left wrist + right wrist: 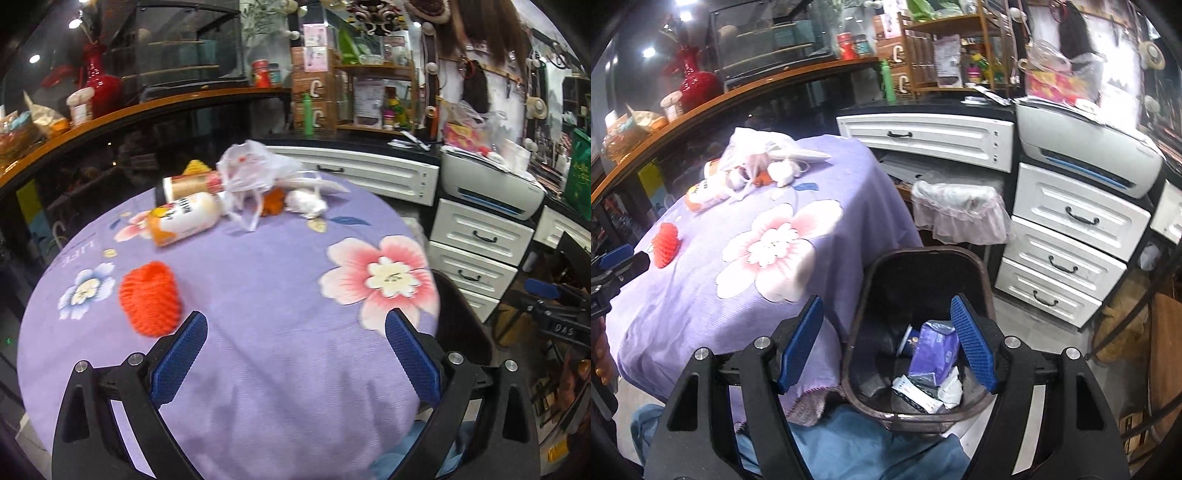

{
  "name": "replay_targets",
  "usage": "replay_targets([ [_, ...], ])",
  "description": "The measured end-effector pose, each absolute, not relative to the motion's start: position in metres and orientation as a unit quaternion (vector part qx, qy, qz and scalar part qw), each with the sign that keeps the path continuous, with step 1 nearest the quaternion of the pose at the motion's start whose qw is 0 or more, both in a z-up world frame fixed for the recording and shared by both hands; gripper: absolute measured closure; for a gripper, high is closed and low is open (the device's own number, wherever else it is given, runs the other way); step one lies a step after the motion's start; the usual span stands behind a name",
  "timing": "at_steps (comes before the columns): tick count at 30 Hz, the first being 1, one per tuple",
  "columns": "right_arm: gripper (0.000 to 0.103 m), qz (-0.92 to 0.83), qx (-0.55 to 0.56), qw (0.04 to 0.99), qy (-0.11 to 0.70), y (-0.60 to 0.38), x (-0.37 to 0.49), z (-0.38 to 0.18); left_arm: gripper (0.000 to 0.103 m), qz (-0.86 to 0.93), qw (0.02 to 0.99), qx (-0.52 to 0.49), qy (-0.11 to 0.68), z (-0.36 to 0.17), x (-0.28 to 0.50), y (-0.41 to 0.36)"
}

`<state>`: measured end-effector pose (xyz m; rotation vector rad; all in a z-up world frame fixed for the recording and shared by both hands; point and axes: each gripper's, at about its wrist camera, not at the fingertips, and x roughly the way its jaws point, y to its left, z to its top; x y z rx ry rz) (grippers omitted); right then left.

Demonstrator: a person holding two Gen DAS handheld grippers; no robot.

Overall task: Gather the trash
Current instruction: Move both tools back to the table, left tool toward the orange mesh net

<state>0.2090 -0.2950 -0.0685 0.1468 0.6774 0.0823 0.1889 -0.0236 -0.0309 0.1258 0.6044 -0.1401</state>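
An orange foam fruit net (151, 303) lies on the purple flowered tablecloth (258, 295), just ahead and left of my left gripper (295, 325), which is open and empty. Farther back lie a plastic bottle (184, 218), a cup (192, 184), a clear plastic bag (251, 170), an orange scrap (274, 201) and crumpled tissue (306, 202). My right gripper (886, 314) hovers open and empty over the near rim of a dark bin (923, 332) beside the table. The bin holds a purple packet (934, 350), a small cup and paper scraps. The left gripper (617, 262) shows at the right wrist view's left edge.
White drawers (1067, 236) and a printer (1086, 147) stand right of the bin. A second bin lined with clear plastic (960, 210) stands behind it. A curved wooden counter (110, 114) with a red vase (99, 81) runs behind the table. Blue cloth (849, 443) lies below the right gripper.
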Motion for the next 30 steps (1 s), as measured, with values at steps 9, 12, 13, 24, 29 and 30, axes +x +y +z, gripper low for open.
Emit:
replay_targets([
  [9, 0.031, 0.072, 0.060, 0.944, 0.316, -0.267, 0.217, -0.049, 0.007, 0.024, 0.950, 0.036, 0.310, -0.034, 0.200, 0.042],
  [12, 0.031, 0.080, 0.053, 0.945, 0.313, -0.258, 0.221, -0.044, 0.007, 0.039, 0.947, 0.032, 0.317, -0.035, 0.209, 0.056],
  [13, 0.031, 0.084, 0.050, 0.945, 0.312, -0.254, 0.223, -0.042, 0.007, 0.043, 0.945, 0.033, 0.322, -0.036, 0.216, 0.060],
  [24, 0.031, 0.125, 0.036, 0.942, 0.308, -0.228, 0.249, -0.023, 0.026, 0.049, 0.920, 0.026, 0.388, -0.059, 0.287, 0.079],
  [29, 0.031, 0.144, 0.034, 0.935, 0.322, -0.217, 0.271, -0.024, 0.069, 0.057, 0.914, 0.014, 0.402, -0.067, 0.302, 0.088],
  [30, 0.031, 0.149, 0.034, 0.933, 0.324, -0.215, 0.276, -0.024, 0.072, 0.056, 0.914, 0.005, 0.403, -0.068, 0.303, 0.091],
])
